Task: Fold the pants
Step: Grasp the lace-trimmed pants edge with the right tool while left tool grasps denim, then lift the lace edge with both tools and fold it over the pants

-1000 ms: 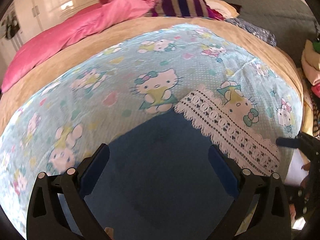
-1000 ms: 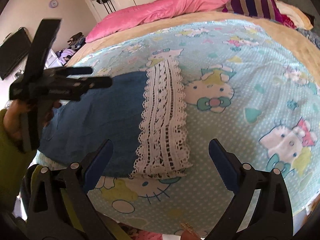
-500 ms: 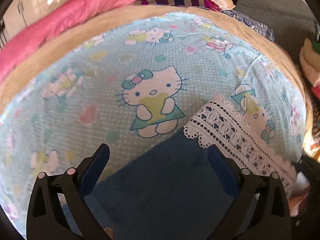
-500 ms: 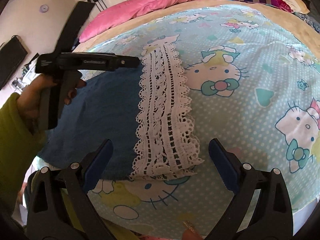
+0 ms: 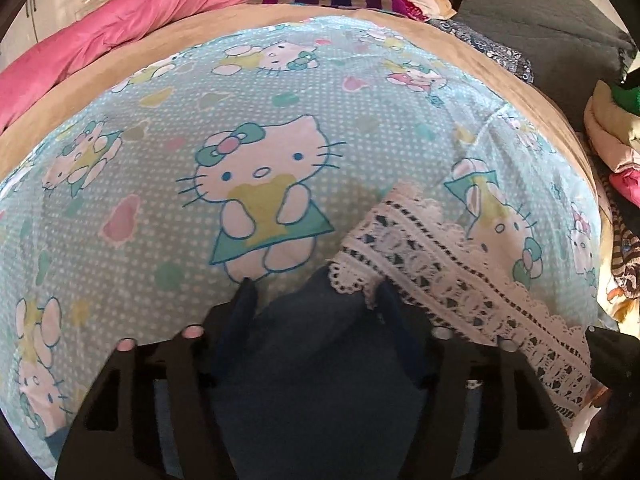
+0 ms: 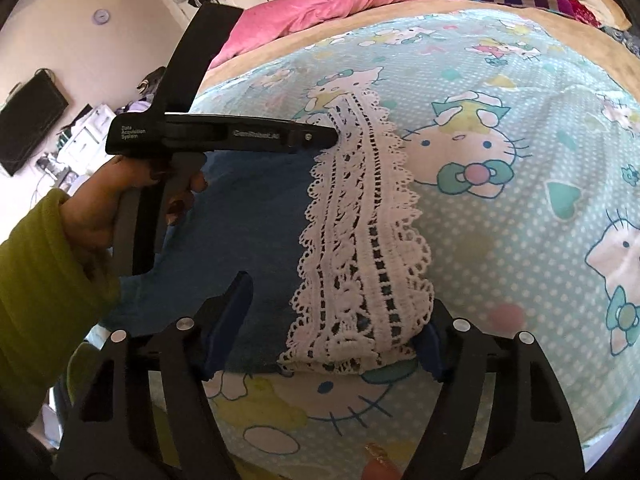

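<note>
White lettering reading "Data Acquisition System" is printed on the black body of the left gripper [image 6: 335, 137], as seen from the right wrist camera; a second embossed mark further along the body is too faint to be read. The cartoon cat printed all over the sheet [image 5: 140, 184] carries no legible wording.

The pants [image 6: 256, 216] are made of dark blue, slightly fuzzy cloth and are finished with a broad white lace hem [image 6: 360, 240], openwork with scalloped edges. They are laid flat on the pale blue, dotted sheet, folded to a compact panel.

The left gripper's [image 5: 314, 304] jaws have just been closing, and a raised fold of blue cloth with the lace corner is bunched between them; whether the pads actually press on it cannot be told. The right gripper's [image 6: 334, 320] jaws have likewise been closing, and the near lace end is spanned between them, the right pad touching the lace edge, the left pad resting on blue cloth.

A hand [image 6: 100, 208] in a ribbed green sleeve [image 6: 44, 280] is wrapped round the left gripper's handle. Beyond both claws a pink quilt [image 5: 132, 28] is heaped.
</note>
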`<state>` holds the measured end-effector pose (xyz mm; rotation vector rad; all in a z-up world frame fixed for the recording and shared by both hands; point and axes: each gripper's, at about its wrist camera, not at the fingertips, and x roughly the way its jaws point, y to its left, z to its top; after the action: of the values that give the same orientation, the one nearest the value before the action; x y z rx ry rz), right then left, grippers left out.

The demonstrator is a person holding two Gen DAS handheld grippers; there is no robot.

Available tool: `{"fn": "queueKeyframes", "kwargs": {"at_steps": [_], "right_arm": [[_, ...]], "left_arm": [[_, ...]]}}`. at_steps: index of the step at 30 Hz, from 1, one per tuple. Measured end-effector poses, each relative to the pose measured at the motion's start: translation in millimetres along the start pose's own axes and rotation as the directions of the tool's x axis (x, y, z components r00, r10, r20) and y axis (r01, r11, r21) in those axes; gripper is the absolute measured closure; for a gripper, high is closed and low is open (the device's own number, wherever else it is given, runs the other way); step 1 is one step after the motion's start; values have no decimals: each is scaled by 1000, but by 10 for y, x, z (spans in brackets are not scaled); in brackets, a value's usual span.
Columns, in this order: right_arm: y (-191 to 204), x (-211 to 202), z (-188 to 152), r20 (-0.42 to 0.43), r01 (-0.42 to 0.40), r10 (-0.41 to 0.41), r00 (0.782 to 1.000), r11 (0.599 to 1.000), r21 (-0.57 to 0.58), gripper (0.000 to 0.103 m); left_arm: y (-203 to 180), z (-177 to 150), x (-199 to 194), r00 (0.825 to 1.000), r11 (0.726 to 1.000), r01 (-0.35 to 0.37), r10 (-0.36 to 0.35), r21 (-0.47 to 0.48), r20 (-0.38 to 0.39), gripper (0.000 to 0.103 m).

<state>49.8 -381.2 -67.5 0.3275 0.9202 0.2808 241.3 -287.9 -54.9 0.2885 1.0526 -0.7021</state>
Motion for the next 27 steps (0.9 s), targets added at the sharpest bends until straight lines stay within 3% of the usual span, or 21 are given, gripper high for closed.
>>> {"fn": "queueKeyframes", "kwargs": {"at_steps": [1, 3, 8, 13, 18, 27], "right_arm": [[-8, 3, 5, 3, 4, -4, 1000, 1000, -2, 49], [-46, 18, 19, 10, 13, -13, 1000, 1000, 11, 61], [-59, 12, 77, 11, -32, 32, 999, 999, 23, 81], [106, -34, 147, 27, -67, 67, 997, 998, -23, 82], [338, -106, 234, 53, -97, 102, 993, 991, -95, 82], [984, -51, 398, 38, -178, 194, 980, 948, -264, 82]], "left_arm": [[-27, -8, -5, 1000, 1000, 10, -10, 4, 3, 62], [-75, -23, -6, 1000, 1000, 27, -27, 1, -3, 74], [-67, -27, -10, 999, 999, 31, -31, -26, -7, 80], [-27, -79, -98, 998, 997, 51, -48, -58, 39, 89], [151, -124, -384, 988, 984, 118, -103, -131, 113, 91], [683, -481, -1064, 967, 950, 143, -74, -278, 245, 91]]}}
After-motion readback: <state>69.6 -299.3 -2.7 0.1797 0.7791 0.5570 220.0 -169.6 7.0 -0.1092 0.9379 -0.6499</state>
